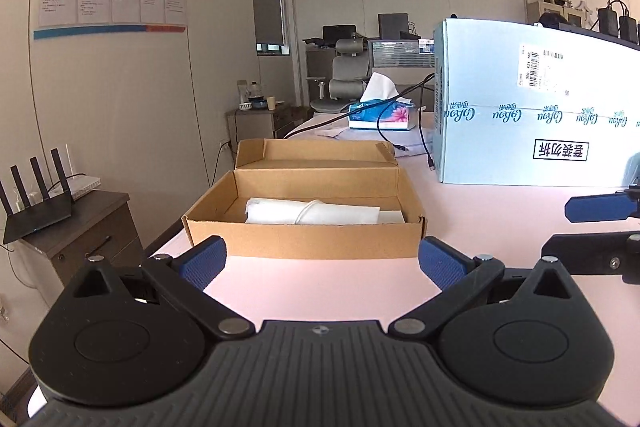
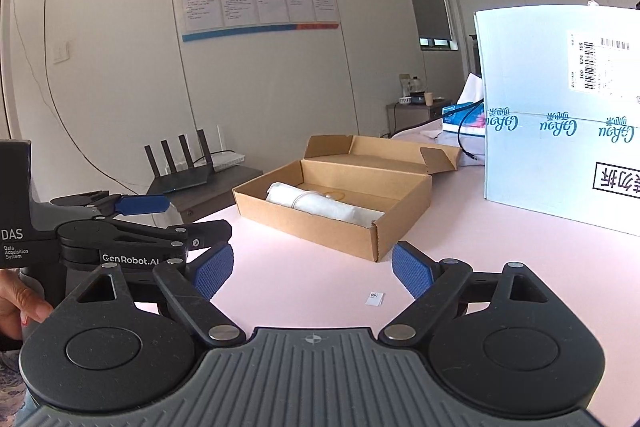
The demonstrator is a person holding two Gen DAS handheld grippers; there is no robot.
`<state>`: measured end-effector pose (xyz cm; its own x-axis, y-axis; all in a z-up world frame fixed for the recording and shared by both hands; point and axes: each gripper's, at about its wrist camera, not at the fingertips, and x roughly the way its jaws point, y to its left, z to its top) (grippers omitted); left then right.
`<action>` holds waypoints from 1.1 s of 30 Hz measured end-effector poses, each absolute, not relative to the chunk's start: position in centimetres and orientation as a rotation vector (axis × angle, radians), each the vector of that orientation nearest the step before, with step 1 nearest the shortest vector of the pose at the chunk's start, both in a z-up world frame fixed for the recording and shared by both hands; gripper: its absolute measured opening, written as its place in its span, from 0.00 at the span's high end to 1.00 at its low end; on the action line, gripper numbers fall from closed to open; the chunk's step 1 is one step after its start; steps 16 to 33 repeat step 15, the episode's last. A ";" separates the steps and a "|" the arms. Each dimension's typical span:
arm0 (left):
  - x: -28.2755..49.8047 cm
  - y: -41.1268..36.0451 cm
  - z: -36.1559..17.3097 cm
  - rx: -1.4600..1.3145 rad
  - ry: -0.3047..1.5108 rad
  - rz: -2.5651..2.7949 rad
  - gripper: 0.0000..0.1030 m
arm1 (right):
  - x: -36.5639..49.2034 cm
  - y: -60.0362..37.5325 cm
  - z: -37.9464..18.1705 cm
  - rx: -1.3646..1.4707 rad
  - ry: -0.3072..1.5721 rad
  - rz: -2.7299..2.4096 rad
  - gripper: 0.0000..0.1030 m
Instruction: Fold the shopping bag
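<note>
Pink table (image 1: 320,287) with rolled white shopping bag (image 1: 312,213) inside open cardboard box (image 1: 304,241), both grippers (image 1: 322,259) (image 2: 312,267) spread wide, empty.

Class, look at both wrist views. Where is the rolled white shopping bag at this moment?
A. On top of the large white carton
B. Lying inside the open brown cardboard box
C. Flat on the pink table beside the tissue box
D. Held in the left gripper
B: the white shopping bag lies rolled inside the open cardboard box, while the left gripper and right gripper are both open and hold nothing.
</note>
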<state>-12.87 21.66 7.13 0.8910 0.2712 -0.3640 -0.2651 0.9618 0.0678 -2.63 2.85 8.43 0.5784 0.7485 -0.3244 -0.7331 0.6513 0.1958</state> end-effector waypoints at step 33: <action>-13.1 20.8 6.8 0.018 0.374 0.322 0.00 | -2.8 4.0 9.4 0.042 0.327 0.886 0.08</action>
